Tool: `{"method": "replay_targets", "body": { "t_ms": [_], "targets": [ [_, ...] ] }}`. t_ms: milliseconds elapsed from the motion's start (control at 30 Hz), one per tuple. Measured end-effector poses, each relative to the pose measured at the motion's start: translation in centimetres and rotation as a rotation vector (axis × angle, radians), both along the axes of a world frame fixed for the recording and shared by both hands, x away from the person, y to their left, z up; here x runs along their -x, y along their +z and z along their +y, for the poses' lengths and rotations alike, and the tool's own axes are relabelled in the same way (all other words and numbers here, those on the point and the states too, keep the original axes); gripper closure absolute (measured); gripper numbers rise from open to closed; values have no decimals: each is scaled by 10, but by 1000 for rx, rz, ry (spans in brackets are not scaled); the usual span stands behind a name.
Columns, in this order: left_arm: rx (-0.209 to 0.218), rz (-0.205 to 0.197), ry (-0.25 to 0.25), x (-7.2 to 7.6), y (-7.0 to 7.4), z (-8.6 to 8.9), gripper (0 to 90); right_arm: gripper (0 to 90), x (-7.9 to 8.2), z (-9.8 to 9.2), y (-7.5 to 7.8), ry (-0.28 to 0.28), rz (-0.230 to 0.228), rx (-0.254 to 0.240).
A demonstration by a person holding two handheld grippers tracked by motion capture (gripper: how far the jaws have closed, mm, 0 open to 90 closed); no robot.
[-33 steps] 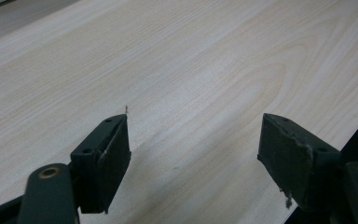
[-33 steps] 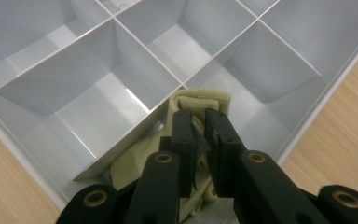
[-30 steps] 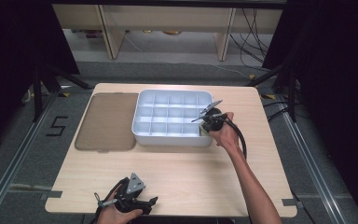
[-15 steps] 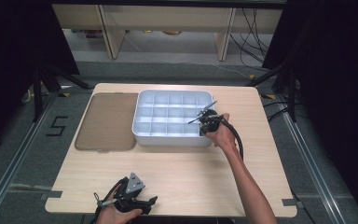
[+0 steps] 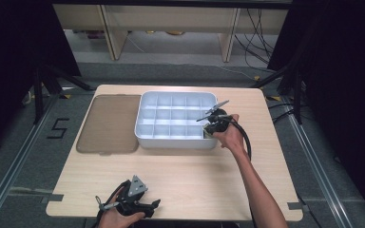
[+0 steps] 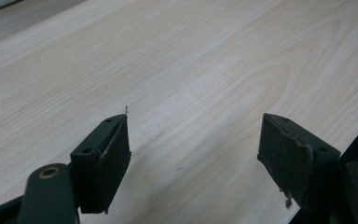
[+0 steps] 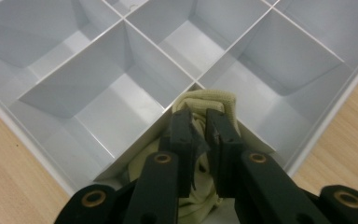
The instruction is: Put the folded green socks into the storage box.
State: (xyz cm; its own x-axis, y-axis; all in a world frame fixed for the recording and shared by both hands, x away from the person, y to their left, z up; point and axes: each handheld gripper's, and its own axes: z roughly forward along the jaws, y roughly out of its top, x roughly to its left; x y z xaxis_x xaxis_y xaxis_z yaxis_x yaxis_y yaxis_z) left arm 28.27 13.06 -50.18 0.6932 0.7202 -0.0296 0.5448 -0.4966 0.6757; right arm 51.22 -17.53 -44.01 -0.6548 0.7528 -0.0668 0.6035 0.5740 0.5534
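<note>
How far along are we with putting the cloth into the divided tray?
Done: the pale yellow-green cloth is down in the near right corner compartment of the white divided plastic tray. In hand: the right gripper is nearly closed on the cloth, its jaws having just eased open slightly. Left: release and withdraw; the flat brown lid lies beside the tray, not yet on. The left gripper rests open over bare table.

pale yellow cloth [image 7: 205, 105], light grey tray [image 5: 145, 134], brown lid [image 5: 107, 123], blond wood-grain table [image 5: 195, 171]
</note>
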Motion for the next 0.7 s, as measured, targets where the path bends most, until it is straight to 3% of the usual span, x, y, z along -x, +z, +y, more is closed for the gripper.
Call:
{"method": "replay_targets", "body": {
  "t_ms": [67, 200, 233, 467, 533, 667, 700],
  "targets": [
    [12, -5, 7, 0, -1, 0, 241, 803, 0, -2, 2, 11, -26, -3],
    [30, 0, 19, 0, -1, 0, 241, 797, 2, -5, 7, -9, -32, -26],
    [24, 2, 19, 0, -1, 0, 241, 797, 3, -7, 9, -21, -52, -39],
    [18, -5, 11, 0, -1, 0, 241, 787, 10, -11, 17, -29, -71, -95],
    [47, -3, 42, 0, -3, -2, 240, 785, 11, -11, 20, -11, -76, -91],
    [26, 0, 22, -1, -2, 0, 240, 783, 14, -10, 24, -14, -67, -108],
    [16, 3, 13, -1, -2, 0, 240, 782, 13, -10, 24, 6, -86, -105]
  ]
}}
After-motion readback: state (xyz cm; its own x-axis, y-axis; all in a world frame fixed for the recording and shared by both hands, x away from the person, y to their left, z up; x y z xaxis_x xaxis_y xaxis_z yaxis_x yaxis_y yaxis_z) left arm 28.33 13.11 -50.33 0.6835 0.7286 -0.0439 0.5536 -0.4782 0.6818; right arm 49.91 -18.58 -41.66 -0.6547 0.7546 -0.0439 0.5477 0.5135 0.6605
